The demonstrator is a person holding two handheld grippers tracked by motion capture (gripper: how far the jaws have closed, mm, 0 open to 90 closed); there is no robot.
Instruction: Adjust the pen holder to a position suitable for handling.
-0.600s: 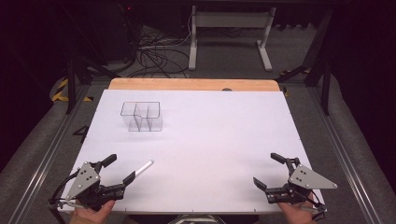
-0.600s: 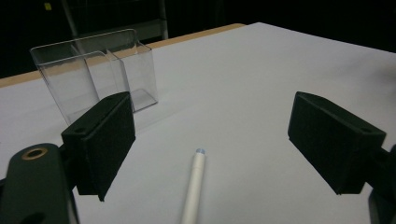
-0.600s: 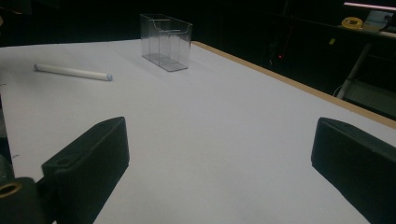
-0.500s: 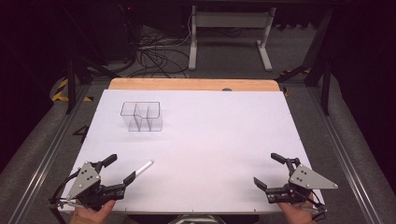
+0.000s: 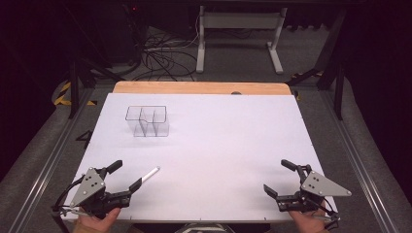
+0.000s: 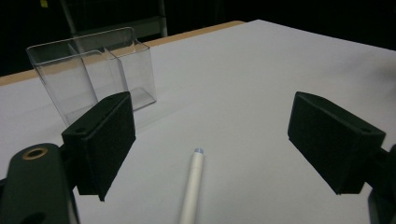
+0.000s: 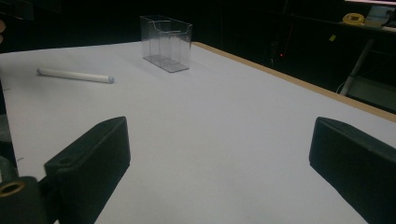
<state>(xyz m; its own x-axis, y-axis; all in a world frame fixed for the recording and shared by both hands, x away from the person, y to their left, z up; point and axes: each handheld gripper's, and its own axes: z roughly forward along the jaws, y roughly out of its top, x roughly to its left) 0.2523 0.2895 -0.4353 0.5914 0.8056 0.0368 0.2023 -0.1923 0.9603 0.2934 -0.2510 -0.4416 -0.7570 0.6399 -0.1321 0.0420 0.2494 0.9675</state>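
A white pen (image 5: 149, 174) lies on the white table sheet (image 5: 228, 141) near the front left, pointing toward the far right. My left gripper (image 5: 125, 175) rests at the front left corner, open. In the left gripper view the pen (image 6: 191, 191) lies on the sheet between the wide-apart jaws of the left gripper (image 6: 217, 140), touching neither pad. A clear plastic divided container (image 5: 147, 121) stands upright at the far left, empty; it also shows in the left gripper view (image 6: 93, 79). My right gripper (image 5: 279, 177) sits open at the front right with nothing between its jaws.
The table's bare wooden strip (image 5: 199, 88) runs along the far edge. Behind it on the floor lie tangled cables (image 5: 155, 53) and a white metal stand (image 5: 238, 34). From the right gripper view (image 7: 219, 158), the pen (image 7: 74, 75) and container (image 7: 166, 42) sit far off.
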